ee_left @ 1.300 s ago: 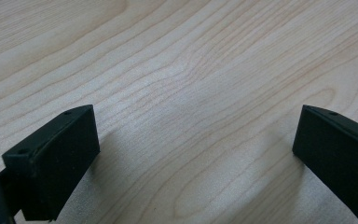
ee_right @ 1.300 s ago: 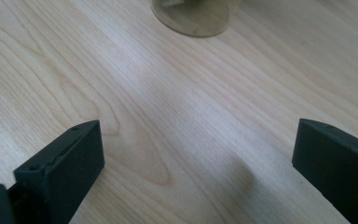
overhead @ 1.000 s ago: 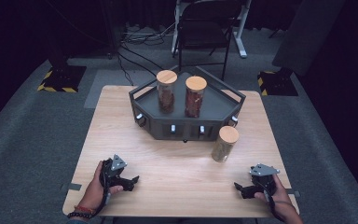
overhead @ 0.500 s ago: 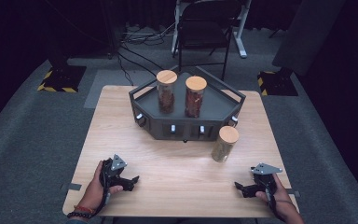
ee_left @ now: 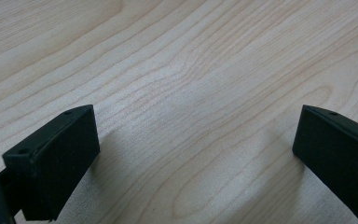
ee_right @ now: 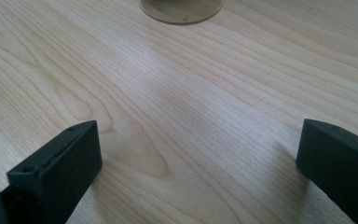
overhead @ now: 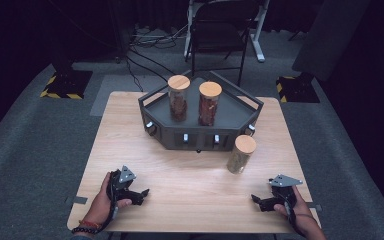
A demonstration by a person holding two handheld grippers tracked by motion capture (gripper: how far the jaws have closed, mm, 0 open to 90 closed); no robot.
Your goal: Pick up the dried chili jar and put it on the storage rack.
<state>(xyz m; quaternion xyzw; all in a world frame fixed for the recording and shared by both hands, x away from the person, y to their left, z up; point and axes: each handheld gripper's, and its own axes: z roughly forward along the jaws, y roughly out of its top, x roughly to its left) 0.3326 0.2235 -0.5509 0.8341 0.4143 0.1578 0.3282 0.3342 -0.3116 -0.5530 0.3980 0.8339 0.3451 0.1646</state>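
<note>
Both grippers are resting low at the near edge of the table, jaws spread wide with nothing between them.

The left gripper [overhead: 139, 193] and the right gripper [overhead: 258, 200] are lying on the wooden table [overhead: 130, 135]. The nearest jar [overhead: 241, 154] is standing upright in front of the dark tray [overhead: 240, 112], ahead of the right gripper and well apart from it.

A dark grey angular metal tray [overhead: 240, 117] stands at the far middle of the pale wooden surface [overhead: 130, 130], carrying two cork-lidded glass jars [overhead: 178, 98] side by side. Behind it, a black folding chair [overhead: 215, 30] stands on grey carpet [overhead: 35, 145].
</note>
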